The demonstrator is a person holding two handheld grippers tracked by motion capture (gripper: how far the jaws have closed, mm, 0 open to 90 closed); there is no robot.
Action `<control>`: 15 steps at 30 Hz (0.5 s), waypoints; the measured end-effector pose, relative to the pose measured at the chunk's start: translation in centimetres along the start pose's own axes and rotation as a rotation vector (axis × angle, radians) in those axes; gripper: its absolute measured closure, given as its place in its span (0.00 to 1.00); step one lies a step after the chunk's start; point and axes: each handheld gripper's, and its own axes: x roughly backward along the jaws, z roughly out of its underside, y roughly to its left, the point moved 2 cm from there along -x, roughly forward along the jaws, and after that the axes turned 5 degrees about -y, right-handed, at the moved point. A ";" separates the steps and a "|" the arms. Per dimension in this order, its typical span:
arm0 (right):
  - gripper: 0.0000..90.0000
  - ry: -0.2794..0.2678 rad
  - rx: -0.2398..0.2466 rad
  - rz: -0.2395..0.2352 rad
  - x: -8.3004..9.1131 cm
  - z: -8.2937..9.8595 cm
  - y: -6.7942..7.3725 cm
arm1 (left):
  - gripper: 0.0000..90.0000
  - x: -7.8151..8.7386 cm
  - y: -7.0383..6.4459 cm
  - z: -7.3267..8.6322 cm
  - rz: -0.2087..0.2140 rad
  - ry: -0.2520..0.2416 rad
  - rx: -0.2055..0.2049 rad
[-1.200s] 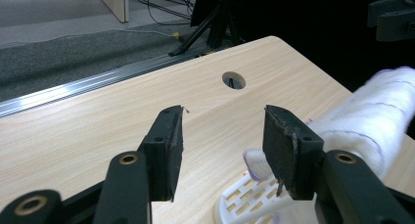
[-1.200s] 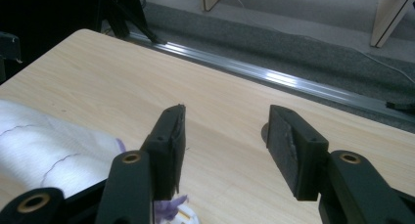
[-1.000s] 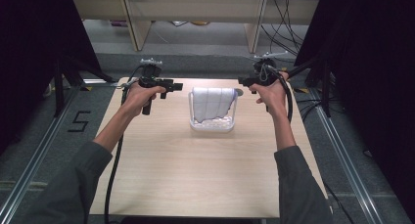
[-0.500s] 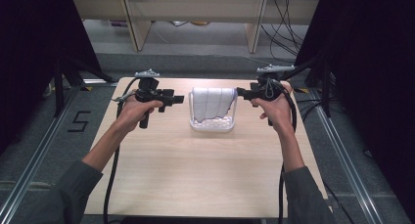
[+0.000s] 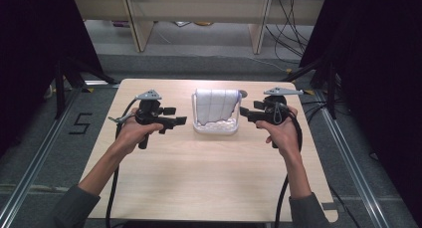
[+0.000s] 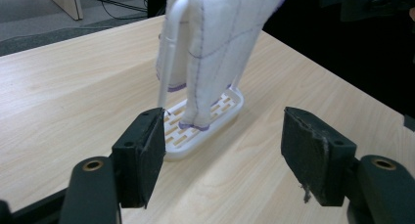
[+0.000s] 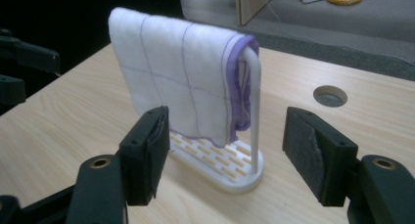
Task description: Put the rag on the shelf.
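White cloth [image 5: 216, 106] with thin purple lines hangs over the top bar of a small white rack [image 5: 215, 128], and that rack is our landmark, standing on the far middle of the pale wooden table [image 5: 209, 183]. We have the left gripper [image 5: 180, 121] just to the rack's left and the right gripper [image 5: 243, 111] just to its right, both pointing inward at it. Jaws stand wide apart on both, gripping nothing, and neither touches the cloth or the rack. So by our reckoning nothing is done yet: the cloth sits fully draped, its purple hem [image 7: 238, 82] beside the rack's upright post [image 7: 254, 111]. Closing in, pinching the cloth and lifting it off all lie ahead.
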 end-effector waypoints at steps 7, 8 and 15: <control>0.39 0.012 -0.001 0.020 0.2 1.2 -0.2 | 0.35 0.3 -0.8 1.5 0.015 0.003 -0.020; 0.38 0.013 0.005 0.016 0.2 1.2 -0.4 | 0.35 0.3 -0.9 1.7 0.010 0.005 -0.027; 0.37 0.029 -0.020 0.026 1.0 2.0 -0.1 | 0.35 0.0 -1.9 2.9 0.024 0.029 -0.046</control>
